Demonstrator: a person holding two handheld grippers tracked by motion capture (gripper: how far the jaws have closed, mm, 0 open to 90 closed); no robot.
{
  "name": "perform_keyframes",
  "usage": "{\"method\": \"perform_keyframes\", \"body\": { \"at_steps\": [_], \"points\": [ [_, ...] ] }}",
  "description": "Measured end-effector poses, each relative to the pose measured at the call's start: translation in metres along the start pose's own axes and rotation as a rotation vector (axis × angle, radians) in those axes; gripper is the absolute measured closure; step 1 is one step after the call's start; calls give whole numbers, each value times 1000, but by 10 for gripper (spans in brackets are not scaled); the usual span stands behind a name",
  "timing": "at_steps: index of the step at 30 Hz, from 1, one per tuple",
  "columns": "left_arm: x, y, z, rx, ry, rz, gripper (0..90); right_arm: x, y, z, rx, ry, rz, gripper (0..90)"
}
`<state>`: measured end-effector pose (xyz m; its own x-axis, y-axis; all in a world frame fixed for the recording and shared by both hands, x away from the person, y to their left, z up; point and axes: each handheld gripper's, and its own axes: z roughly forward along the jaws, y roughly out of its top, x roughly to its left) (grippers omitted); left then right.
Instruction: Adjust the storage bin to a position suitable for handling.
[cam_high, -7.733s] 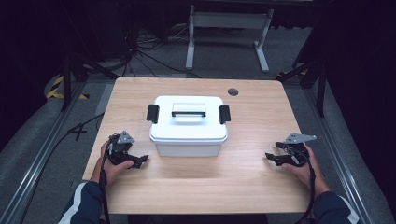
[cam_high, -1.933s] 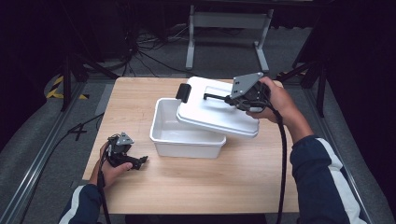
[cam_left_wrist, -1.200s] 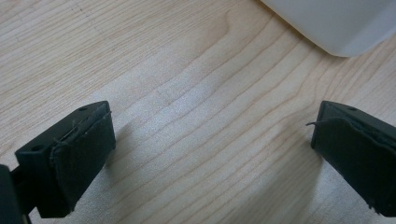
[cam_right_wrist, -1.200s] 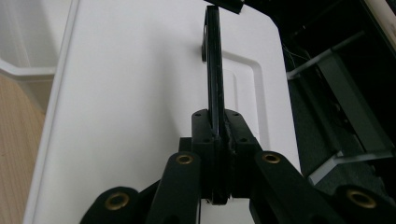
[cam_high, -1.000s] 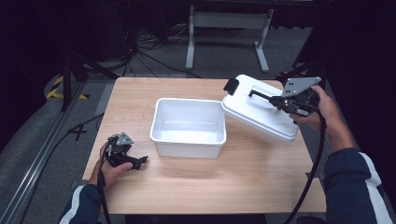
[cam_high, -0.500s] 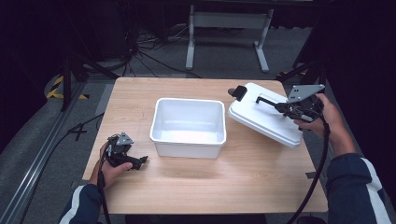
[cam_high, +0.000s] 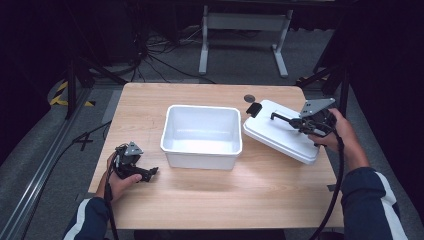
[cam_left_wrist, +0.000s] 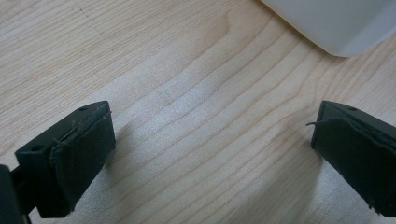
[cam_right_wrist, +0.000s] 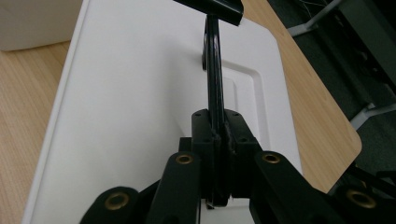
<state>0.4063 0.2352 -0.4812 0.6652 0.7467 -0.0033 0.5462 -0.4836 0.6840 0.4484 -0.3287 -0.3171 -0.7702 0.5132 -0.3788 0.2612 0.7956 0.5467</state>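
Lid (cam_high: 280, 131) handle (cam_right_wrist: 215, 79) pinched in right tongs (cam_high: 306, 123), beside tub (cam_high: 201, 136)

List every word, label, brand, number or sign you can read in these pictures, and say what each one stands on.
None can be read.
The white bin, the white lid with its black handle, both grippers and the wooden table carry no visible print.
The yellow and black hazard stripes on the floor are a marking without letters.
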Motion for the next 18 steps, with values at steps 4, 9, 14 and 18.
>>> {"method": "perform_keyframes", "body": {
  "at_steps": [4, 9, 14, 18],
  "points": [
    [0, 0, 0, 0, 0, -1, 1, 2, -3, 10, 4, 14, 14, 850],
    [0, 0, 0, -1, -1, -3, 2, 6, -7, 21, 21, 29, 21, 850],
    [0, 0, 0, 0, 0, 0, 1, 9, -11, 32, 28, 41, 30, 850],
    [0, 0, 0, 0, 0, 1, 2, 12, -12, 37, 29, 52, 34, 850]
  ]
}}
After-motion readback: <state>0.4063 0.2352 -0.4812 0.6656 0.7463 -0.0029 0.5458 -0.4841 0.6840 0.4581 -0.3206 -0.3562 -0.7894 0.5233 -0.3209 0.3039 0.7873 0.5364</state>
